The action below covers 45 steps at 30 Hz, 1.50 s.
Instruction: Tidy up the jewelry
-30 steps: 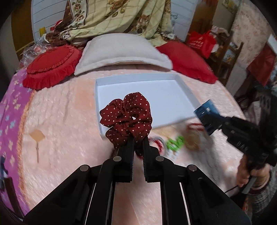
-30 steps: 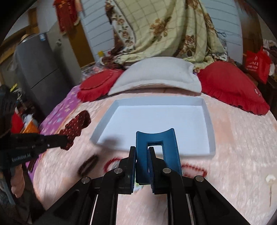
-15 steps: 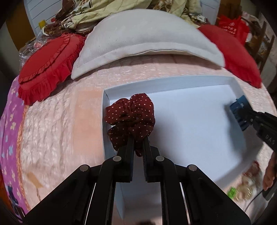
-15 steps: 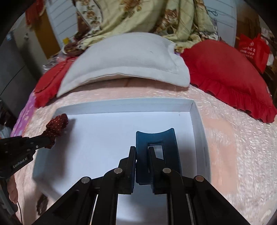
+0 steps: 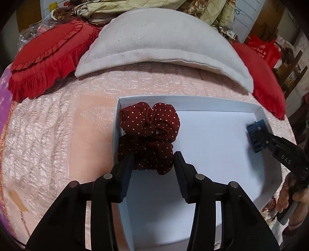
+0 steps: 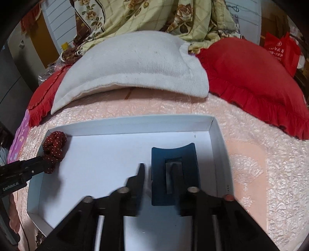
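We are at the release step: our left gripper [image 5: 153, 160] stands spread around the scrunchie [image 5: 148, 133] in the white tray's [image 6: 123, 123] far-left corner, and our right gripper [image 6: 158, 173], also spread, leaves the blue claw clip [image 6: 174, 173] by the tray's right wall. Next, we judge, both must back out cleanly.

Home bedroom — work happening on a bed.
Pink bedspread [image 5: 48, 135], grey pillow [image 6: 131, 63], red frilled cushions [image 6: 251, 81], floral quilt [image 6: 144, 15] piled behind.
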Motion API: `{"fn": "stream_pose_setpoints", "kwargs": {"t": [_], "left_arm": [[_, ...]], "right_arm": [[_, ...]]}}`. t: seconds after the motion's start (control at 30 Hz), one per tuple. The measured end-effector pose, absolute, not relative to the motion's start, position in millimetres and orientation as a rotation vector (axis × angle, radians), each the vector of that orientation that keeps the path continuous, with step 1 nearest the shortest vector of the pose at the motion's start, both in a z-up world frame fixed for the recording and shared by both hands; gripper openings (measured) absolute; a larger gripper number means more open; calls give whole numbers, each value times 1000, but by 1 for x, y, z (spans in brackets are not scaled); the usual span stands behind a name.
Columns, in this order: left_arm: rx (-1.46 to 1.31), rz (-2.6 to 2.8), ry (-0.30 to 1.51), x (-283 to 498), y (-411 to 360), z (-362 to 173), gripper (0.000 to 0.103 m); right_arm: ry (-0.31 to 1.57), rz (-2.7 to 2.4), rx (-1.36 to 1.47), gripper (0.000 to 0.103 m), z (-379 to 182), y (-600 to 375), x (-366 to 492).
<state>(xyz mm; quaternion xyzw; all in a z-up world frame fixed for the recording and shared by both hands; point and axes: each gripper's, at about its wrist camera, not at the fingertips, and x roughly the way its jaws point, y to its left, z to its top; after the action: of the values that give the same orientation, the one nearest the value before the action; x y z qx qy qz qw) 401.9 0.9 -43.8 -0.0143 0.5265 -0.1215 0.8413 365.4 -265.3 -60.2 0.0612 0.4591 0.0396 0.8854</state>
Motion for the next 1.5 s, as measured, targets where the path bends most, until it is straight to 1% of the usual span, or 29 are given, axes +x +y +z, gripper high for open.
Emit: {"fn": "stream_pose_setpoints", "kwargs": {"t": [0.07,0.33,0.5,0.63,0.77,0.83,0.9,1.0,1.1,1.27,1.5], "left_arm": [[-36,-258,1107,394,4,-36,43],[-75,-244,1046,343,17,5,43],[-27,-207,965,274,26,38,43],[47,-135,889,214,30,50,43],[95,-71,825,162,34,51,43],[88,-45,810,143,38,50,43],[70,-5,787,118,43,48,43],[55,18,787,93,47,43,43],[39,31,804,71,51,37,43],[-13,54,830,47,57,30,43],[19,54,805,23,53,32,43]], "right_arm": [[930,75,125,44,-52,-265,360],[862,77,124,44,-10,-269,319],[814,136,157,44,8,-273,266],[813,179,207,44,11,-275,216],[805,189,288,46,8,-279,161],[819,171,298,52,4,-278,141],[819,143,291,69,-2,-275,117],[762,82,273,81,-6,-273,80],[716,45,304,89,-8,-270,47],[645,2,297,94,-6,-255,8],[515,-89,162,94,-10,-226,-29]]}}
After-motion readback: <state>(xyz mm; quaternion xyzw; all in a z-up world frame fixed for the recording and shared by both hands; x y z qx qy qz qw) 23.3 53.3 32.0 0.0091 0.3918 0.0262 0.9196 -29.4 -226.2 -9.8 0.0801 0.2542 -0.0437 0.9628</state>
